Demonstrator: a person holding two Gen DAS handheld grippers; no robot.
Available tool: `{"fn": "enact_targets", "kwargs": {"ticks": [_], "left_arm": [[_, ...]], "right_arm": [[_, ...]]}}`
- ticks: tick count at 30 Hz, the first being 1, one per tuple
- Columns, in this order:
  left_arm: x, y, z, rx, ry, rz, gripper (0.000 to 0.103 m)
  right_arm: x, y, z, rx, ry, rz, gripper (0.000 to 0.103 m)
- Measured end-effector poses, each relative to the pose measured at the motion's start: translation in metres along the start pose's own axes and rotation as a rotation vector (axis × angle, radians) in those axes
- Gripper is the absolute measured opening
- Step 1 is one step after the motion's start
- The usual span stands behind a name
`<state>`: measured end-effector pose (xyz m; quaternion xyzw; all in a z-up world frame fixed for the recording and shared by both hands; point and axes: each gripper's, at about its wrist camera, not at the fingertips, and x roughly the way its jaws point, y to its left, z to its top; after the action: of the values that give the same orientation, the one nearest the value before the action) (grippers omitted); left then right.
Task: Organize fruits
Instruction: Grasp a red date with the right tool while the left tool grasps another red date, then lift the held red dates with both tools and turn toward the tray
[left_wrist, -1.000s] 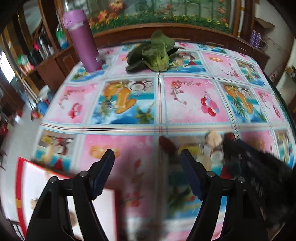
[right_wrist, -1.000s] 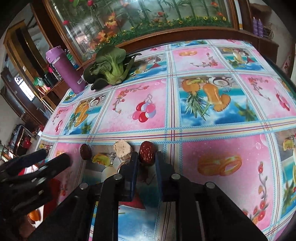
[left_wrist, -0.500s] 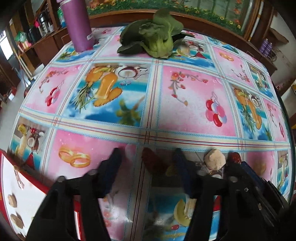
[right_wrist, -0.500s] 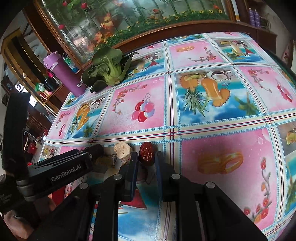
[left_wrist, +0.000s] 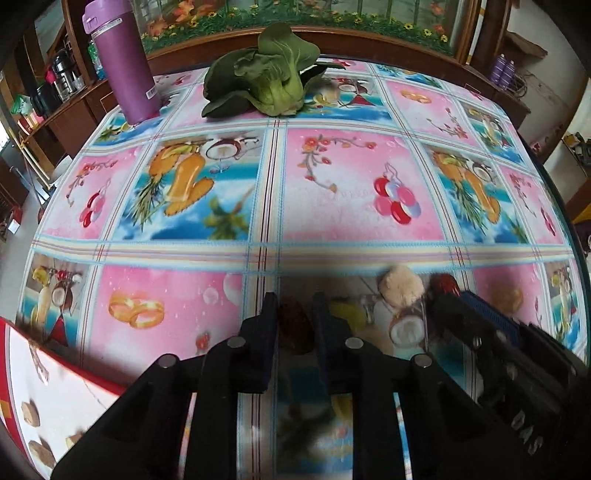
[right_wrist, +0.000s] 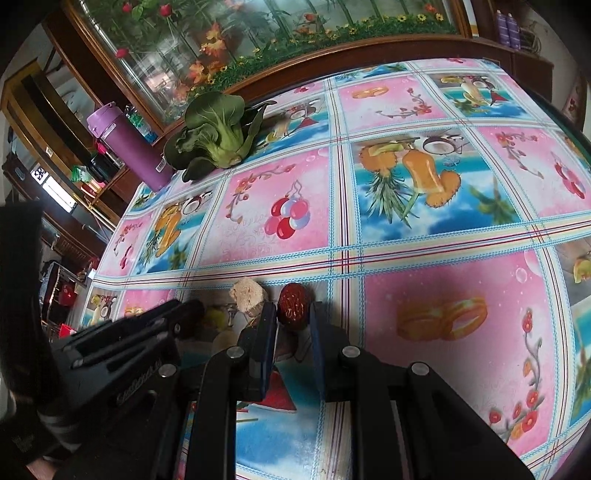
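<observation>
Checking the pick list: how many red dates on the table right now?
2. One red date sits between the left gripper fingers; the other date between the right gripper fingers. The grippers could hide more.

Soft daylight falls evenly across the worktop (left_wrist: 332, 206), bright at its far side. Both tools cast dim shadows over its near strip. Fisheye curvature bends the edges, corners go black, and the left view's lower foreground is smeared with blur.

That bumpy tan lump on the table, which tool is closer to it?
Right. The right tool, closed around a red date, sits just beside the tan lump. The left tool grips another date farther off.
</observation>
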<state>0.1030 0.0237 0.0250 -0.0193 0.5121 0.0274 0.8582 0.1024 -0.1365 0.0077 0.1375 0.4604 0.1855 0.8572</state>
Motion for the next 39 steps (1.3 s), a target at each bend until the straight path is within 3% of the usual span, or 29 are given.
{"fn": "enact_targets", "kwargs": {"ticks": [6, 11, 22, 28, 32, 39], "left_arm": [[-0.028, -0.008, -0.034, 0.046, -0.030, -0.022, 0.021], [-0.071, -0.012, -0.070, 0.091, -0.120, -0.019, 0.021], [-0.151, 0.024, -0.116, 0.053, -0.300, 0.053, 0.020], [-0.178, 0.043, -0.130, 0.035, -0.367, 0.054, 0.020], [-0.181, 0.061, -0.132, 0.001, -0.352, -0.006, 0.020], [-0.160, 0.070, -0.148, 0.031, -0.247, -0.048, 0.020]], "right_arm": [[-0.003, -0.005, 0.000, 0.029, 0.008, 0.008, 0.017], [-0.011, -0.009, 0.001, 0.057, -0.032, 0.006, 0.016], [-0.039, -0.008, -0.007, 0.060, -0.179, 0.048, 0.016], [-0.057, 0.006, -0.025, 0.045, -0.226, 0.091, 0.016], [-0.067, 0.007, -0.042, 0.050, -0.219, 0.129, 0.016], [-0.071, 0.005, -0.061, -0.019, -0.126, 0.061, 0.016]]}}
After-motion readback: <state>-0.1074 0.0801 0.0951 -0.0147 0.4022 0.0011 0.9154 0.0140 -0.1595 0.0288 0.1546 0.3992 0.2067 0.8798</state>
